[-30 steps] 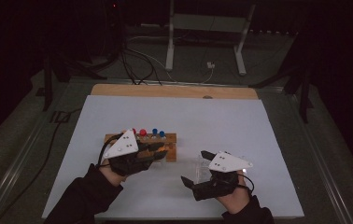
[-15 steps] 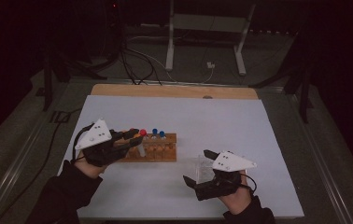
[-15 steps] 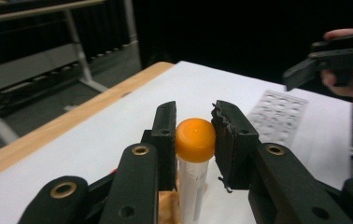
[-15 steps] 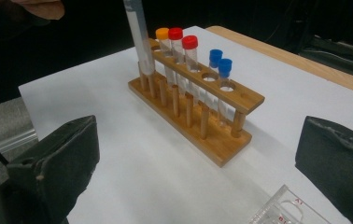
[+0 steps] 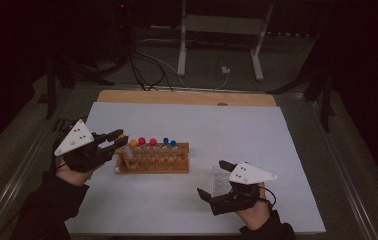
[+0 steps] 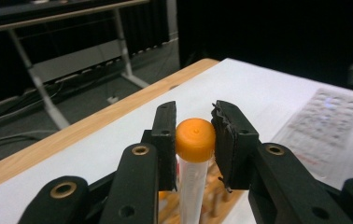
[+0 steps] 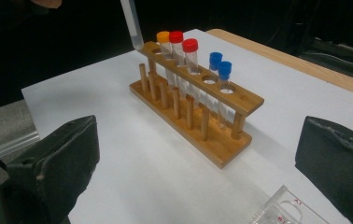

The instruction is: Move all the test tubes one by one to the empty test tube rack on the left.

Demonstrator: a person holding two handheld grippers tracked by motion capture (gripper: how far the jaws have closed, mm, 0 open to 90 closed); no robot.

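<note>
In the high view, the left gripper [image 5: 118,138] holds an orange-capped tube [image 5: 122,142] tilted over the left end of the wooden rack [image 5: 152,164], while the right gripper [image 5: 213,181] rests on the white sheet [image 5: 227,125] with jaws spread wide, grasping nothing. In the left gripper view, both pads clamp the tube's cap [image 6: 194,139]. In the right gripper view, the tube's clear lower end [image 7: 132,25] hangs just above the rack's end hole.
</note>
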